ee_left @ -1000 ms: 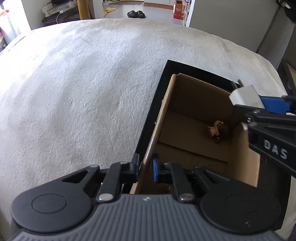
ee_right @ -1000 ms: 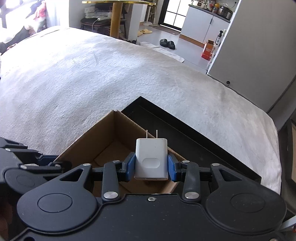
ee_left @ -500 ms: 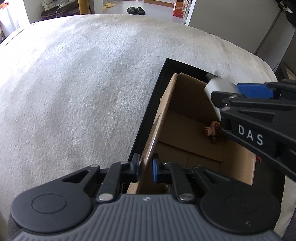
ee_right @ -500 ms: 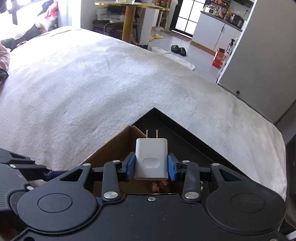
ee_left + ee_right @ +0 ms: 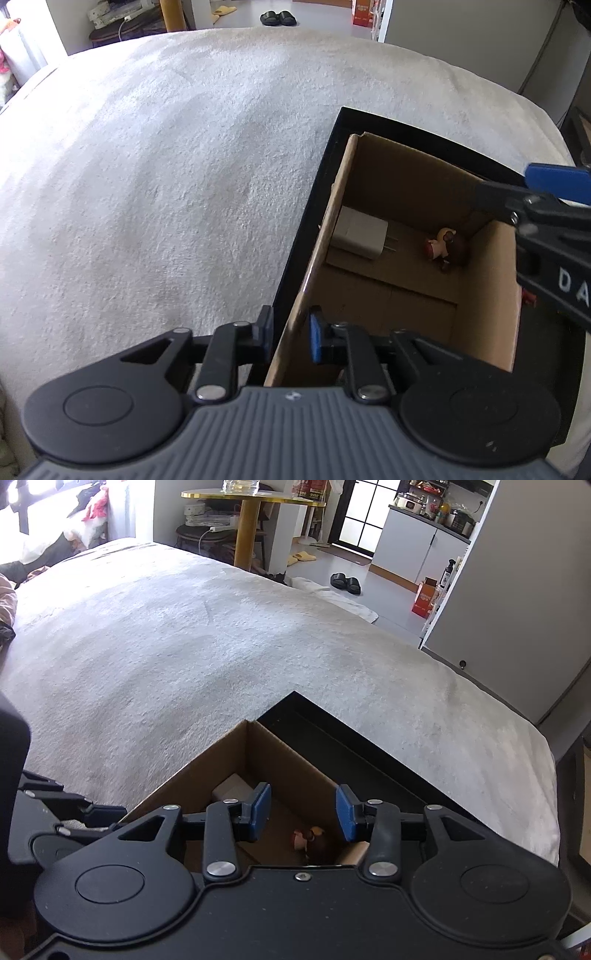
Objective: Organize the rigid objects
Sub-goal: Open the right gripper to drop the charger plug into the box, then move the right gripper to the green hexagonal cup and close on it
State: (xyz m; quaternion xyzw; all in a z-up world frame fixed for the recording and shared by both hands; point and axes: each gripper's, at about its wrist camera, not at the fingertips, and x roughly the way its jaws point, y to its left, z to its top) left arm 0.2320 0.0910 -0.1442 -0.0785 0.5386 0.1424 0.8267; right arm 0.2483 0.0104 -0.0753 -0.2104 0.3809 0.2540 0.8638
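Note:
A brown cardboard box (image 5: 487, 295) stands inside a black tray (image 5: 306, 225) on a white bedcover. A white plug charger (image 5: 360, 237) lies on the box floor by its left wall, and a small brown-haired figurine (image 5: 445, 248) lies near the far right corner. My left gripper (image 5: 290, 334) is shut on the box's left wall (image 5: 325, 236). My right gripper (image 5: 302, 813) is open and empty above the box. The charger (image 5: 231, 787) and figurine (image 5: 310, 840) show below it. The right gripper also shows in the left wrist view (image 5: 554, 206).
The white bedcover (image 5: 184, 646) stretches wide to the left and ahead. Beyond the bed are a gold-legged table (image 5: 247, 520), black slippers (image 5: 345, 582) on the floor and a grey cabinet wall (image 5: 517, 590) to the right.
My right gripper has opened and let go of the white charger, which now lies in the box. The right gripper has drawn back to the right. My left gripper still holds the box wall.

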